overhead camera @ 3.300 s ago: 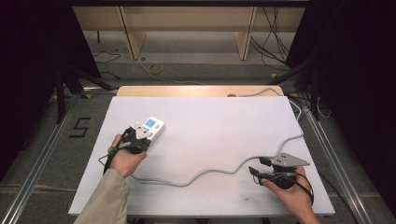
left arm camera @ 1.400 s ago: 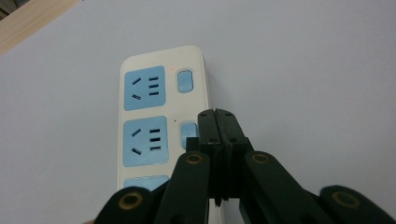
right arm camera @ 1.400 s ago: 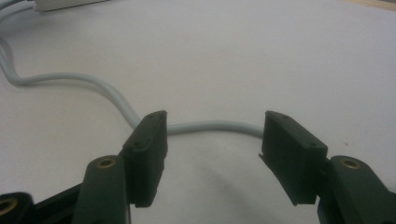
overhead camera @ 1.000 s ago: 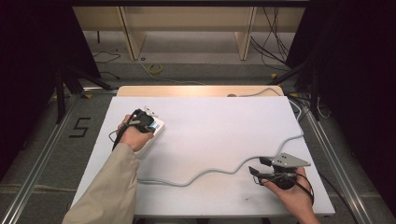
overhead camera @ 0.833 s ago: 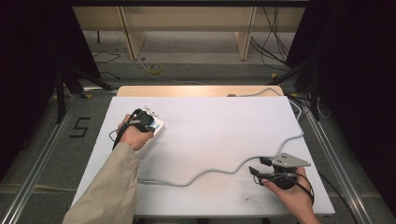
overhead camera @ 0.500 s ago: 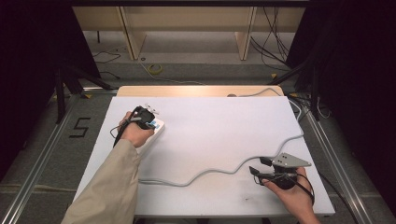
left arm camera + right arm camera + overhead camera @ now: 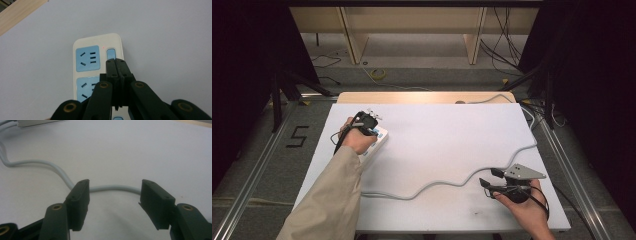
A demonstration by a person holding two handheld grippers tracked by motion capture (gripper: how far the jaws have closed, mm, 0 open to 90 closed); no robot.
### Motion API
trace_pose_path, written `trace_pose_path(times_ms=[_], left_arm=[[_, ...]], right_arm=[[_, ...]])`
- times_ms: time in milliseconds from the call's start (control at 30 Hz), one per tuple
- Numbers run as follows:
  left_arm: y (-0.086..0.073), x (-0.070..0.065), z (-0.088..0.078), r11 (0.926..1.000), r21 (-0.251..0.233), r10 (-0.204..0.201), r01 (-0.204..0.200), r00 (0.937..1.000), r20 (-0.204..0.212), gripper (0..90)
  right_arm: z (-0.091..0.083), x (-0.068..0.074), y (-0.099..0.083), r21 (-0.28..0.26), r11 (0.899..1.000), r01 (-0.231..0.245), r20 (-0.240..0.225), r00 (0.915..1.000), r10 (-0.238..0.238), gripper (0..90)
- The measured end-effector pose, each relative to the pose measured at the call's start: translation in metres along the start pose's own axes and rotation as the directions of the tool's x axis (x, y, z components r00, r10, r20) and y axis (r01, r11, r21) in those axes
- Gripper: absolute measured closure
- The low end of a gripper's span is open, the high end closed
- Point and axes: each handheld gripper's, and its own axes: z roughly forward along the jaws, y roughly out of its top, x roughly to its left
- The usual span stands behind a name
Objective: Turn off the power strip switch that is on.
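Note:
A white power strip (image 7: 87, 72) with blue sockets lies near the table's left edge, partly under the person's left hand in the high view (image 7: 381, 137). My left gripper (image 7: 115, 60) is shut, its tips resting at the blue switch (image 7: 110, 53) at the strip's far end; a small red light (image 7: 103, 47) glows beside the switch. In the high view the left gripper (image 7: 370, 120) stands over the strip. The strip's grey cable (image 7: 447, 184) snakes across the table. My right gripper (image 7: 113, 192) is open and empty at the front right (image 7: 487, 184), with the cable (image 7: 50, 165) passing just beyond its jaws.
The white table top (image 7: 452, 130) has a wooden board (image 7: 422, 97) along its far edge. The cable loops off the right edge (image 7: 532, 145). Metal floor rails flank the table, and a "5" (image 7: 298, 136) is marked on the floor at left.
The left hand has carried its gripper forward from the strip's near end to its far end, now covering most of the strip. The right gripper has stayed put.

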Motion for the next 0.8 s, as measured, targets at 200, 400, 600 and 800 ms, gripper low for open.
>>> trace_pose_path(times_ms=[200,400,600,800], left_arm=[[0.004,0.000,0.001,1.0000,0.000,0.004,-0.004,1.0000,0.002,89.9],[0.008,0.000,0.003,0.9999,0.009,0.010,-0.010,0.9999,0.003,89.9],[0.012,0.001,0.006,0.9998,0.016,0.009,-0.009,0.9999,0.007,89.9],[0.017,0.003,0.008,0.9996,0.023,0.017,-0.017,0.9998,0.007,89.9]], right_arm=[[0.000,0.000,0.000,0.000,1.000,-0.003,-0.001,1.0000,0.003,41.6],[0.000,0.000,0.000,0.000,1.000,0.000,-0.003,1.0000,0.000,41.6],[-0.001,-0.001,0.000,-0.002,1.000,-0.002,-0.002,1.0000,0.002,41.7],[0.000,0.000,0.000,0.000,1.000,-0.002,-0.003,1.0000,0.002,41.7]])
